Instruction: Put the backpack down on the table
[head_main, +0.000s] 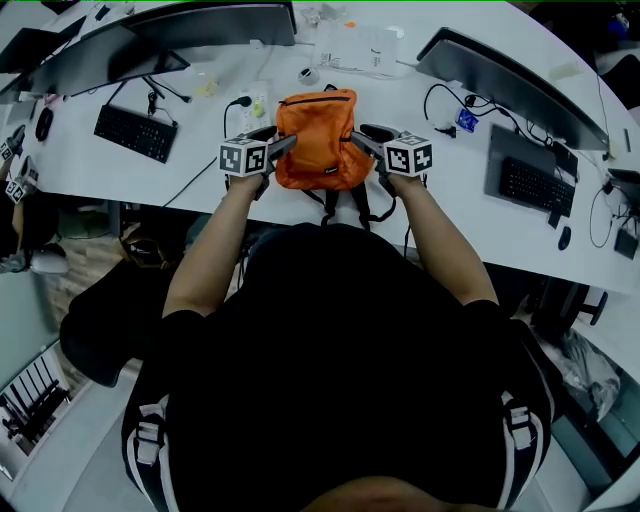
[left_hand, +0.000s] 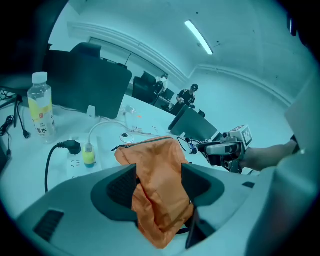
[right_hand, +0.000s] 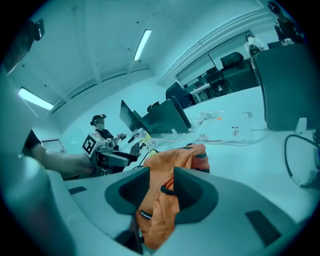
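An orange backpack (head_main: 315, 140) hangs between my two grippers over the near part of the white table (head_main: 450, 215); its black straps (head_main: 352, 205) dangle past the table's front edge. My left gripper (head_main: 283, 147) is shut on the bag's left side, and in the left gripper view orange fabric (left_hand: 160, 190) fills the gap between the pads. My right gripper (head_main: 362, 145) is shut on the bag's right side, with a fold of fabric and a black loop (right_hand: 167, 192) pinched between its jaws. Whether the bag's bottom touches the table I cannot tell.
Behind the bag lie a white power strip (head_main: 255, 103) with plugs and cables. Keyboards sit at the left (head_main: 135, 132) and right (head_main: 537, 185), with monitors (head_main: 215, 25) along the back. A water bottle (left_hand: 40, 105) stands at the far left.
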